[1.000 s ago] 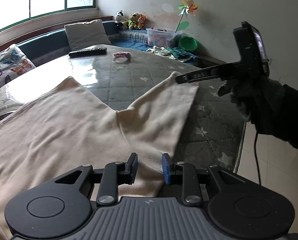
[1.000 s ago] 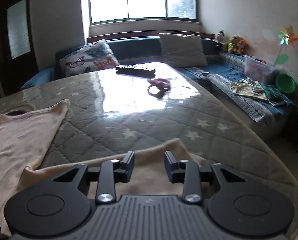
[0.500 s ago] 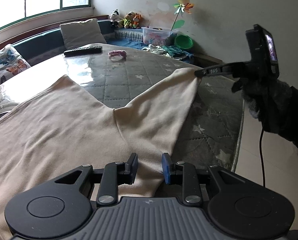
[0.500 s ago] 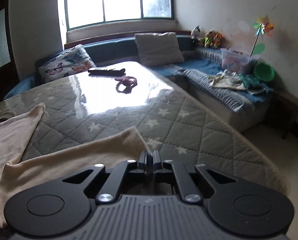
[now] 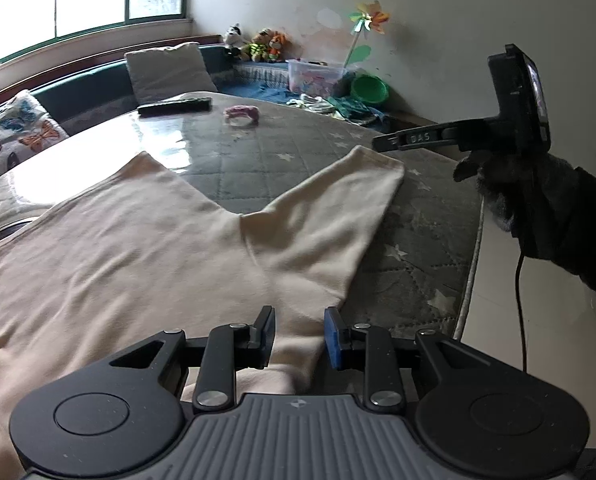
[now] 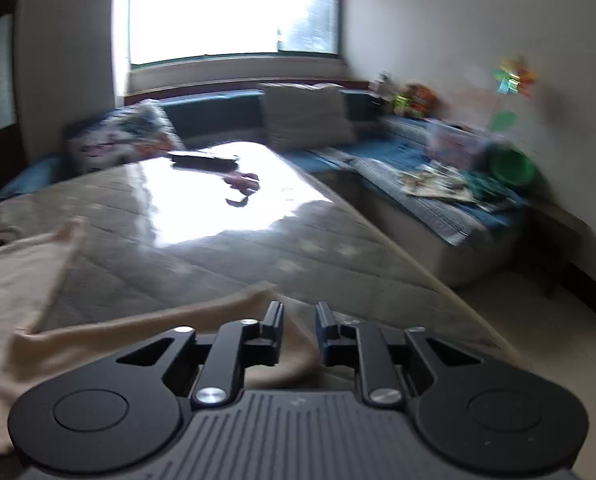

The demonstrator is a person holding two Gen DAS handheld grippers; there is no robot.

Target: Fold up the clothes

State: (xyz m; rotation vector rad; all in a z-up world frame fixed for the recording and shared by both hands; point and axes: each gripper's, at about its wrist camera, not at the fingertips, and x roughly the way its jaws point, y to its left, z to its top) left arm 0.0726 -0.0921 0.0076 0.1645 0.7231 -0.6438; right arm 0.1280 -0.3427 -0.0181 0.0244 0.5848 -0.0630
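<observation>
A cream garment (image 5: pixel 146 256) lies spread flat on the quilted grey table (image 5: pixel 282 148), one sleeve (image 5: pixel 338 208) reaching toward the right edge. My left gripper (image 5: pixel 299 334) is open and empty, low over the garment's near hem. My right gripper (image 6: pixel 299 334) is open and empty, just above the sleeve end (image 6: pixel 234 308); it also shows in the left wrist view (image 5: pixel 382 144), hovering at the sleeve cuff. The right wrist view is blurred.
A black remote (image 5: pixel 174 105) and a pink item (image 5: pixel 241 114) lie at the table's far side. Cushions (image 5: pixel 166 68), toys, a plastic box (image 5: pixel 318 76) and a green bowl (image 5: pixel 370 88) sit on the bench beyond. The table edge (image 5: pixel 472 264) drops to the floor on the right.
My right gripper was shut on the sleeve end half a second ago; it has opened, let go and lifted slightly. The sleeve now lies flat. My left gripper stayed open in place.
</observation>
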